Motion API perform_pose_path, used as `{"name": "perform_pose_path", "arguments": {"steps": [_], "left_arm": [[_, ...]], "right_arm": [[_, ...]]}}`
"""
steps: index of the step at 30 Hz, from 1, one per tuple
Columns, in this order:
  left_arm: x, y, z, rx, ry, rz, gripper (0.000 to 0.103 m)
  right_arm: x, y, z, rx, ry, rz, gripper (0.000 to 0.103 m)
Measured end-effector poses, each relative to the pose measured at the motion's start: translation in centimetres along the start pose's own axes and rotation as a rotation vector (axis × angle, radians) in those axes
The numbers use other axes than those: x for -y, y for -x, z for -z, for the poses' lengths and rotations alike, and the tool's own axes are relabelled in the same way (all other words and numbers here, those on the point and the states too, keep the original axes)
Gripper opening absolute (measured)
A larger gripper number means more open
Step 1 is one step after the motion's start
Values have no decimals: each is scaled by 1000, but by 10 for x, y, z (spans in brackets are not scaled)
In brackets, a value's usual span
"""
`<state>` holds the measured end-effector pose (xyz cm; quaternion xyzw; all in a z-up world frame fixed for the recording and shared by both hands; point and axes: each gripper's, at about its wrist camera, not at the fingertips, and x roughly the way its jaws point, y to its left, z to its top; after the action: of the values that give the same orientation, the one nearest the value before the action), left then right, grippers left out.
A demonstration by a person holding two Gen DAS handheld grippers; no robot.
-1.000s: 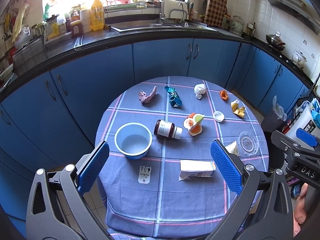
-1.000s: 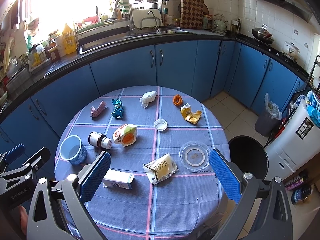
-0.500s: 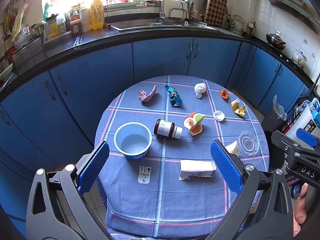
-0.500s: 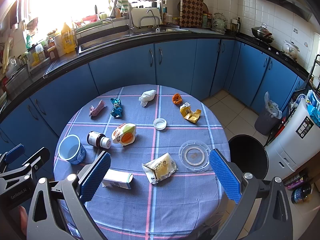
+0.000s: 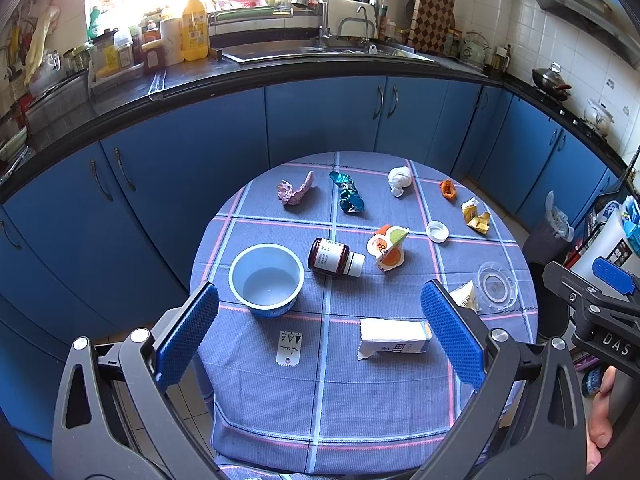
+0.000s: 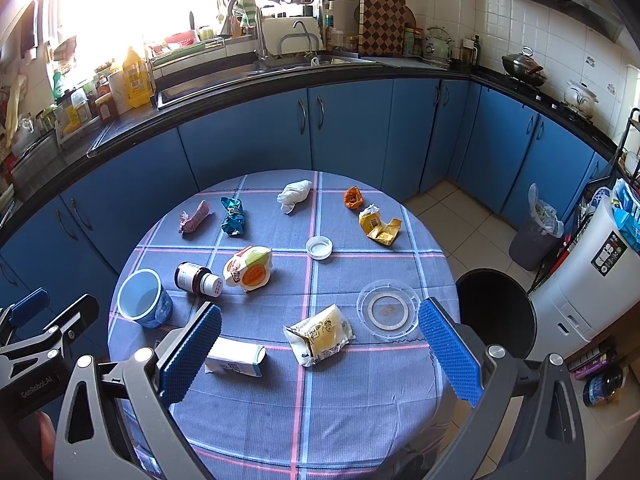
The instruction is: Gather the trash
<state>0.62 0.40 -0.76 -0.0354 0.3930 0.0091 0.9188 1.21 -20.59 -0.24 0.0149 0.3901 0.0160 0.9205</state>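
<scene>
Trash lies scattered on a round table with a blue checked cloth [image 5: 360,392]. Near me are a white carton [image 5: 394,338], a yellow snack bag [image 6: 320,334], a clear plastic lid [image 6: 387,312] and a blue-white cup [image 5: 267,280]. Mid-table lie a brown bottle [image 5: 334,258] and an orange-green pouch [image 5: 388,248]. At the far side are pink [image 5: 295,191], teal [image 5: 347,197], white [image 5: 399,179], orange [image 5: 448,189] and yellow [image 5: 475,216] wrappers. My left gripper [image 5: 316,336] and right gripper [image 6: 318,356] are open and empty above the near edge.
A black bin [image 6: 494,314] stands on the floor right of the table. A small bin with a bag [image 6: 538,232] and a white appliance [image 6: 588,280] stand further right. Blue cabinets [image 5: 320,128] and a cluttered counter curve behind the table. A small white cap [image 5: 437,231] and a card [image 5: 290,348] lie on the cloth.
Both grippers have stayed nearly still and open. Nothing on the table has moved.
</scene>
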Motion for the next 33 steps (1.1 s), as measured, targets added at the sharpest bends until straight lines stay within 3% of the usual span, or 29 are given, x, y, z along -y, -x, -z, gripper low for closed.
{"name": "perform_pose_path", "arguments": {"steps": [6,10,16,21,33], "left_arm": [[-5,-16,2,-60,7,27,100],[-12,-58,11,-184,17,38,100],[-31,-105,18,-262,73,-45,100],[-43,-133,18,-282,98,-98,100],[-55,-188,13,-335,112,-139,98]], "right_arm": [[11,-13,0,-31,-27,8,96],[29,-45,9,-100,-75,57,96],[48,-105,32,-243,-106,109,96],[50,-148,44,-355,-127,49,96],[12,-190,42,-412,-38,7,94]]}}
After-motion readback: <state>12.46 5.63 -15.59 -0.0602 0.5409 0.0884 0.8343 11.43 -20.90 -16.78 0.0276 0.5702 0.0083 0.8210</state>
